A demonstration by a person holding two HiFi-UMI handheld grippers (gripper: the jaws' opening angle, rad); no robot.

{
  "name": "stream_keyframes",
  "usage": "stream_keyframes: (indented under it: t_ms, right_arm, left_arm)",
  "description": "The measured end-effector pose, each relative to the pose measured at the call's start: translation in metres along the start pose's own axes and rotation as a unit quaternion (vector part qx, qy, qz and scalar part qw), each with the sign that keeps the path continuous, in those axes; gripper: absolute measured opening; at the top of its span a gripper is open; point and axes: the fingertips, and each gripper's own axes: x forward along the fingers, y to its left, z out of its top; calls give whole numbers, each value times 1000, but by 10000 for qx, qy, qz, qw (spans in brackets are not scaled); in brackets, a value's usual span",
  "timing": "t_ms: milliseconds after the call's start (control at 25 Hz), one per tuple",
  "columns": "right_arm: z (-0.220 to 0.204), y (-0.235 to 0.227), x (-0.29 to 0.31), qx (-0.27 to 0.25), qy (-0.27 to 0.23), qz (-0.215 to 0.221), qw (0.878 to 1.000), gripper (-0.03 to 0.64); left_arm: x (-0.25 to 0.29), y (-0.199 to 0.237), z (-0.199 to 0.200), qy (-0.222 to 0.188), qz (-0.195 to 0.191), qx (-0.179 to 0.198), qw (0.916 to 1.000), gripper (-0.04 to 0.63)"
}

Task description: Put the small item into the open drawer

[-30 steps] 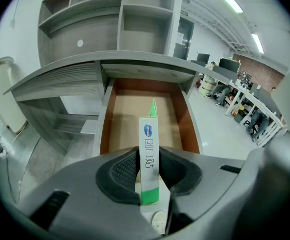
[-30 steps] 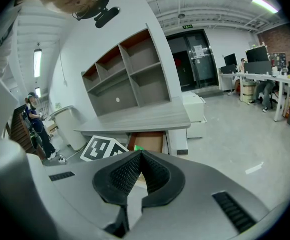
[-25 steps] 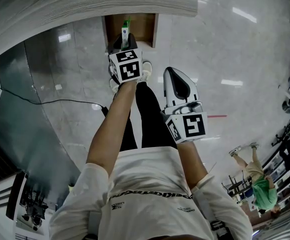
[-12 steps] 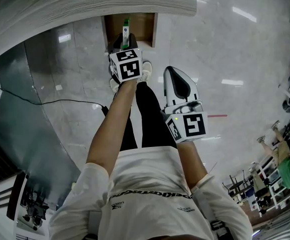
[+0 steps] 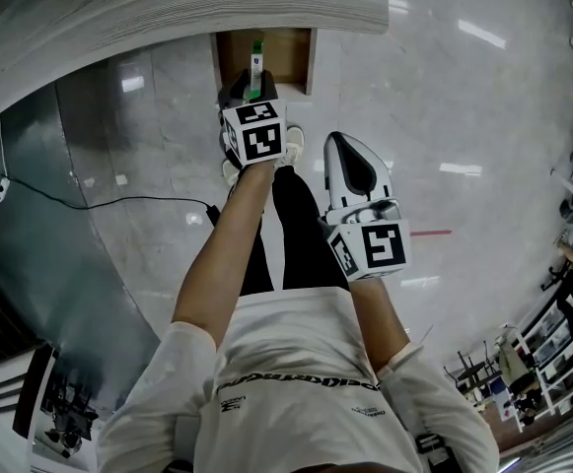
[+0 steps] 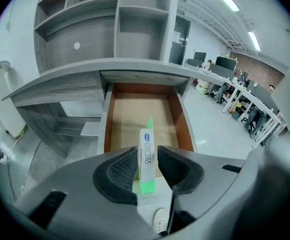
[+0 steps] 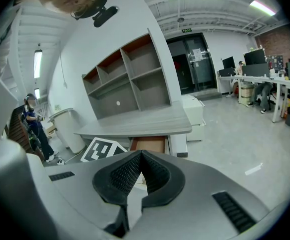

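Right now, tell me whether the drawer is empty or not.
Empty as far as shown: the drawer's brown floor lies bare in the left gripper view; the green-and-white box hides its near end.

Nothing legible: the blue logo on the small box (image 6: pixel 146 154) and the hem lettering on the shirt (image 5: pixel 286 348) are blurred.

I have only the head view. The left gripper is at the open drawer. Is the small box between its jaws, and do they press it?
Observer: In the left gripper view the small box sits between the jaws of the left gripper, which have just been opening; a gap shows at its right side.
Operator: Is anything in the drawer?
Observer: No, the drawer floor beyond the box looks bare.
Operator: And the right gripper?
Observer: Its own view shows the right gripper with jaws shut, nothing between them.
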Motion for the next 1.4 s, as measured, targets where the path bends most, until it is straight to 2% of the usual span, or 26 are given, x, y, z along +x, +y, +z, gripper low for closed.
stream_keyframes:
  t_ms: [520, 680, 960, 1120, 1280, 1400]
  right_arm:
    - [52, 29, -25, -29, -269, -74, 9996, 28]
    - [72, 37, -34, 35, -352, -116, 9993, 28]
    - [113, 52, -49, -23, -610, -155, 9980, 28]
    - [125, 66, -63, -92, -649, -77, 9978, 28]
    - [134, 79, -77, -136, -691, -74, 9975, 28]
    - [146, 88, -85, -112, -792, -55, 9968, 28]
  left_arm:
    - [-71, -18, 53, -246, -247, 240, 9991, 104]
    - [-100, -18, 68, -363, -296, 181, 9987, 87]
    - [-148, -18, 108, -750, -380, 182, 9963, 55]
    - [-178, -20, 119, -891, -429, 246, 9948, 43]
    - [-207, -19, 128, -1039, -488, 156, 9933, 25]
    - [-229, -21, 138, -1241, -616, 270, 9900, 17]
